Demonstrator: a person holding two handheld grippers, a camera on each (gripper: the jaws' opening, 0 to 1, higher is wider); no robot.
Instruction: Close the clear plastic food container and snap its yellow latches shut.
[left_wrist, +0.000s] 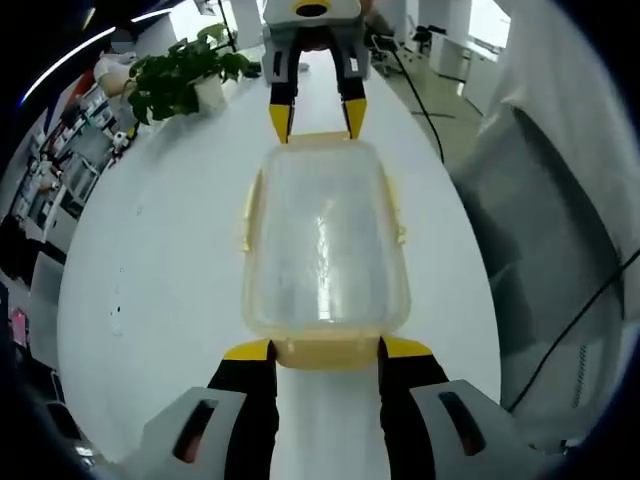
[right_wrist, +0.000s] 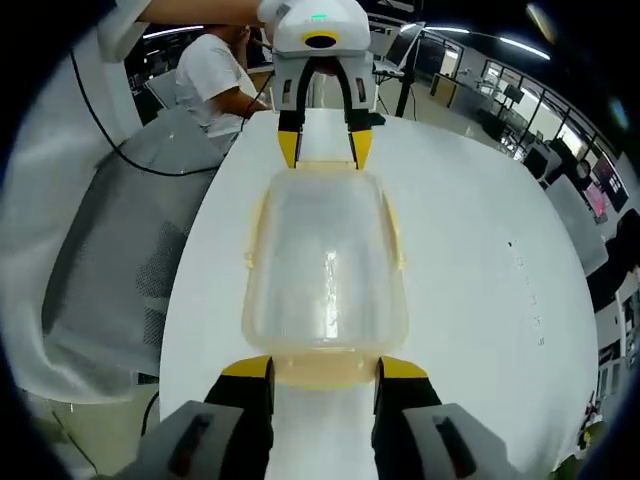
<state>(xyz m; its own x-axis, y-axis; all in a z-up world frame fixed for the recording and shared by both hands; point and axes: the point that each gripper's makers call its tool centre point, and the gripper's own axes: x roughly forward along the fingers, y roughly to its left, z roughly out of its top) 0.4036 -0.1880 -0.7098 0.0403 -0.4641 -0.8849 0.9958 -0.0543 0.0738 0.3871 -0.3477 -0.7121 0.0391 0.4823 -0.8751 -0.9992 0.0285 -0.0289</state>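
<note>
The clear plastic food container (left_wrist: 325, 240) lies lengthwise on a white table (left_wrist: 160, 280), lid seated on top; it sits between the two grippers, one at each short end. In the left gripper view, the left gripper (left_wrist: 327, 350) stands at the near short end, its yellow-tipped jaws parted wide, one on either side of the yellow end latch (left_wrist: 325, 352); whether the tips touch the latch cannot be told. Across the container, the right gripper (left_wrist: 316, 118) meets the far short end, jaws likewise spread, tips just at the rim. Yellow side latches (left_wrist: 398, 215) show along both long edges, lying close against the walls; whether they are snapped cannot be told.

In the right gripper view the arrangement mirrors: the right gripper (right_wrist: 325, 368) brackets the near end latch (right_wrist: 325, 370) with jaws well apart; the left gripper (right_wrist: 325, 148) stands at the far end, also spread.

A potted plant (left_wrist: 185, 80) stands on the table beyond the container; a grey mesh chair (right_wrist: 130, 260) is just beside the table edge; a person in a white shirt (right_wrist: 215, 70) sits further off.
</note>
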